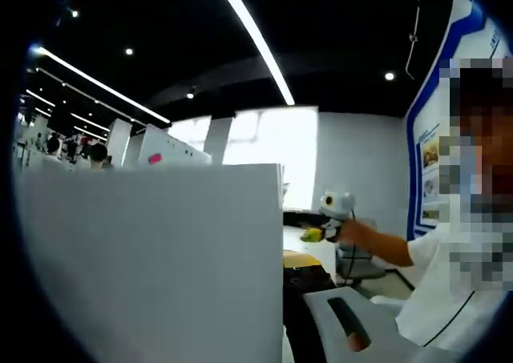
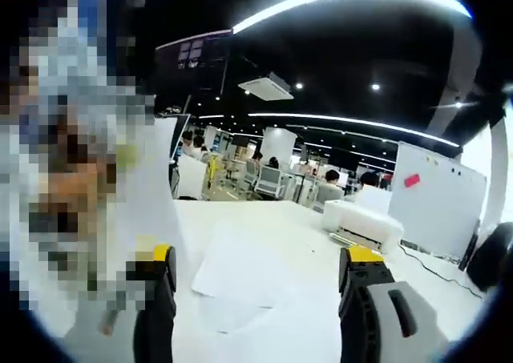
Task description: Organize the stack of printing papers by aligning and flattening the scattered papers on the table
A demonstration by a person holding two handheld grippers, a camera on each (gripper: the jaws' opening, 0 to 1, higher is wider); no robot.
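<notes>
A white stack of paper (image 1: 152, 259) stands upright right before the left gripper view and covers its left and lower half. Only the right jaw of my left gripper (image 1: 282, 303) shows, black with a yellow tip, pressed against the stack's right edge; the other jaw is hidden behind the paper. Farther right a person's hand holds my right gripper (image 1: 333, 219) over the white table (image 1: 309, 247). In the right gripper view my right gripper (image 2: 256, 279) is open, nothing between its jaws, above loose overlapping sheets (image 2: 248, 279) lying flat on the table (image 2: 264, 219).
A white printer (image 2: 361, 223) sits on the table's far right, with a cable beside it. Behind it stands a whiteboard (image 2: 437, 207) bearing a pink note. People sit at desks (image 2: 264, 179) in the background. A blue-and-white poster wall (image 1: 429, 155) stands on the right.
</notes>
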